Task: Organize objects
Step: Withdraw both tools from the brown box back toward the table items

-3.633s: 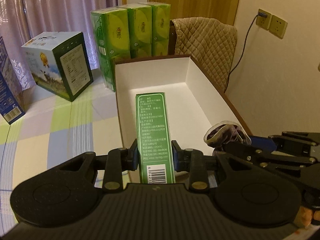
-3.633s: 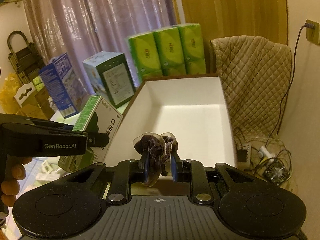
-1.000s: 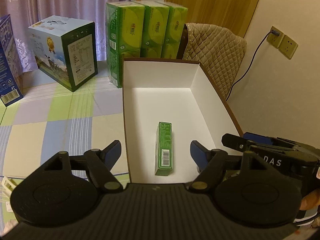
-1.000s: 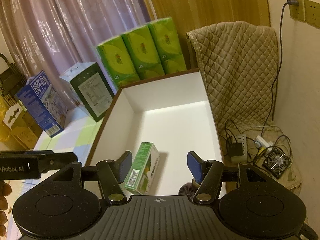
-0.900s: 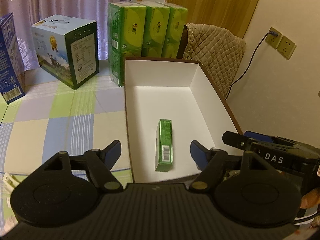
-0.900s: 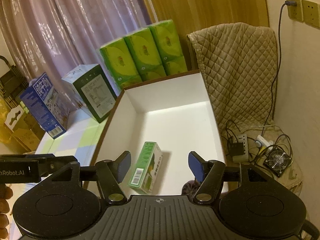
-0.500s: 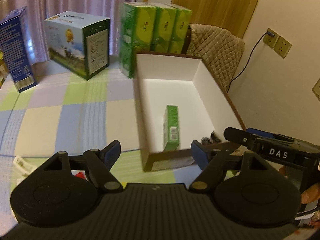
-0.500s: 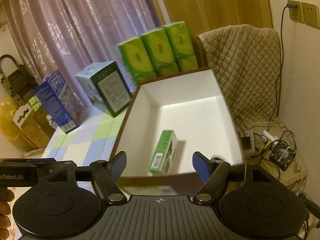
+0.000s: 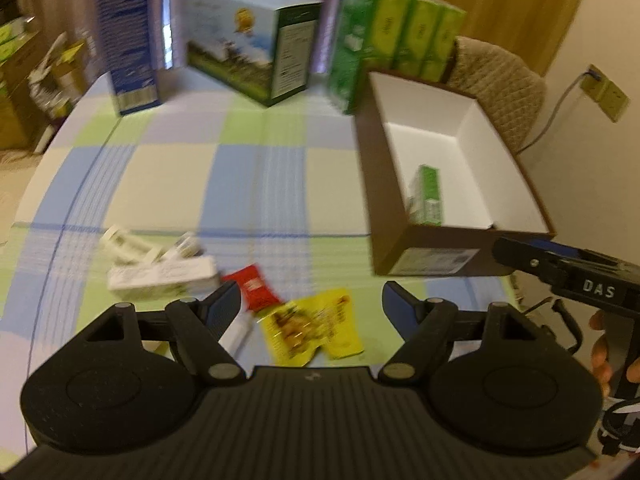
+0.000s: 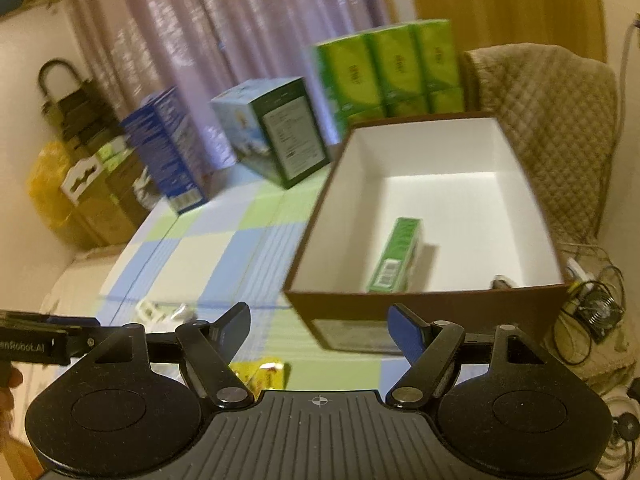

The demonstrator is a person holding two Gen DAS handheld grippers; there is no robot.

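checkered tablecloth (image 9: 248,168) below; left gripper (image 9: 312,304) and right gripper (image 10: 319,324) both spread wide, holding nothing.

green tissue packs (image 9: 394,44) — rear of table | quilted chair cover (image 10: 552,120) | wall socket (image 9: 604,96) | purple curtain (image 10: 224,40)
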